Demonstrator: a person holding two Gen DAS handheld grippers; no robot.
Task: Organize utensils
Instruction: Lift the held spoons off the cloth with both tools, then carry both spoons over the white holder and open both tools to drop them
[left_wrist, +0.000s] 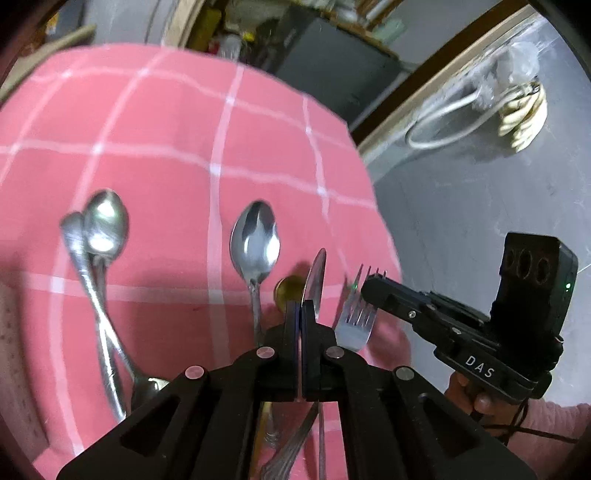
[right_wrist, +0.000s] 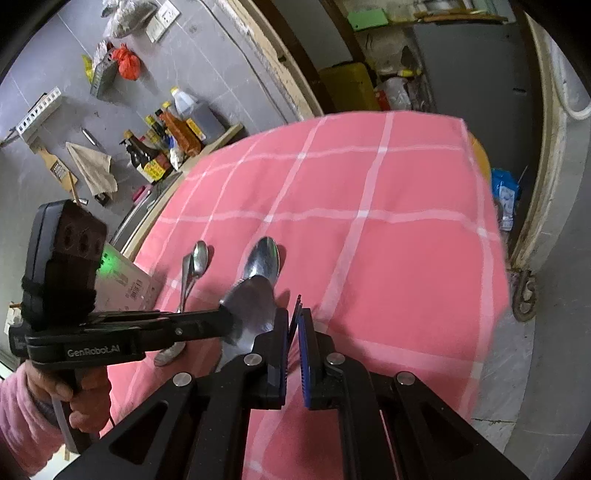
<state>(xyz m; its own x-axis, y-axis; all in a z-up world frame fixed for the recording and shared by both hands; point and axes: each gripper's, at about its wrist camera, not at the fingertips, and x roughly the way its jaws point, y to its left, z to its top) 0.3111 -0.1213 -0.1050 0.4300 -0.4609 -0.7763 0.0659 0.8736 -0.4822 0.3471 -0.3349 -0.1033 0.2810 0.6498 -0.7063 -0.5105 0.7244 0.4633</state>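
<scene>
Pink checked cloth (left_wrist: 166, 129) is spread over the table, and the cutlery is laid on it in the lower half of the left wrist view. Two crossed spoons (left_wrist: 105, 229) are seen at lower left, a single spoon (left_wrist: 255, 240) at centre with its bowl towards the top. A small gold round object (left_wrist: 288, 290) is partly hidden behind the left gripper (left_wrist: 300, 314), whose jaws are pressed together on the knife (left_wrist: 317, 277). The blade's long axis is pointed up the frame, tilted slightly right. Just to its right, the fork (left_wrist: 352, 325) is clamped at its tines by the right gripper (left_wrist: 373, 290), tines pointing upward.
</scene>
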